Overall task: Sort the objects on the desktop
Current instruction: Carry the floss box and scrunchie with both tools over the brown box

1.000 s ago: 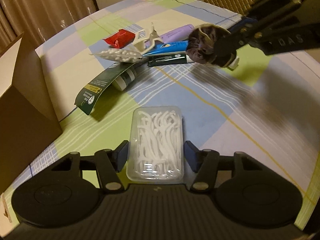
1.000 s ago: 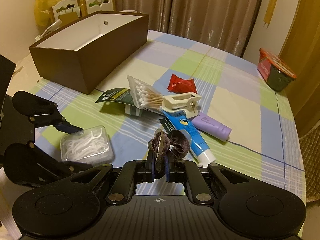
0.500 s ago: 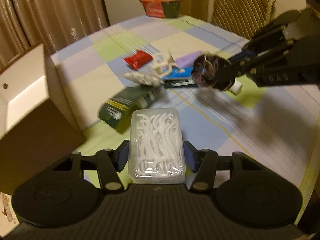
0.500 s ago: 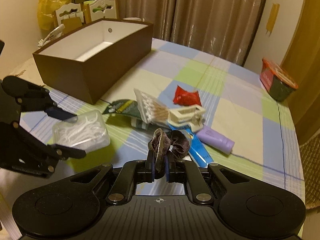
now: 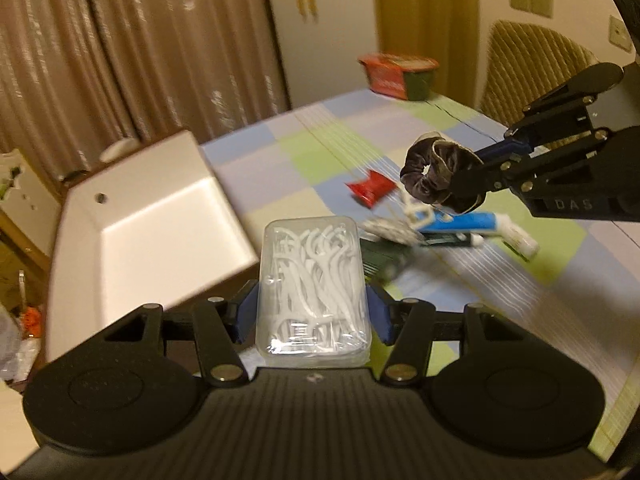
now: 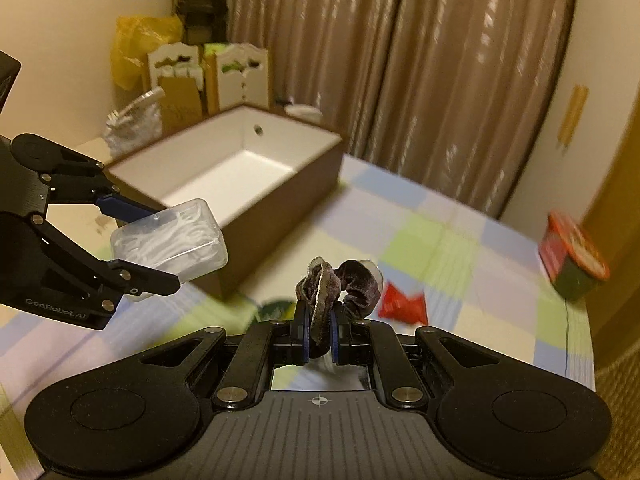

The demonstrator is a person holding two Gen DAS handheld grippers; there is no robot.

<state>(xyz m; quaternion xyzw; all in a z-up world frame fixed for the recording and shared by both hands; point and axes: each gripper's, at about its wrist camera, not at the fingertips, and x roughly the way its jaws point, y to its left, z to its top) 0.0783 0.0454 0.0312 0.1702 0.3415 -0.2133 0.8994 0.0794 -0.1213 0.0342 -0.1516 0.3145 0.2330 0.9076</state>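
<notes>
My left gripper (image 5: 312, 312) is shut on a clear plastic case of white floss picks (image 5: 312, 280) and holds it in the air, just right of the brown box with a white inside (image 5: 140, 184). In the right wrist view the case (image 6: 172, 236) hangs in front of the box's near corner (image 6: 288, 200). My right gripper (image 6: 319, 320) is shut on a dark velvet scrunchie (image 6: 352, 284), also lifted above the checked tablecloth. The left wrist view shows that scrunchie (image 5: 428, 176) over the pile of remaining items.
A red sachet (image 5: 370, 188), a white clip (image 5: 416, 210), a blue toothpaste tube (image 5: 468, 222), a cotton swab pack (image 5: 388, 230) and a green package (image 5: 384, 256) lie mid-table. A red and green bowl (image 6: 572, 264) stands at the far edge. A woven chair (image 5: 532, 68) is behind.
Both grippers have risen. The left one has carried the floss case up off the table towards the brown box. The right one has lifted the scrunchie higher above the pile.
</notes>
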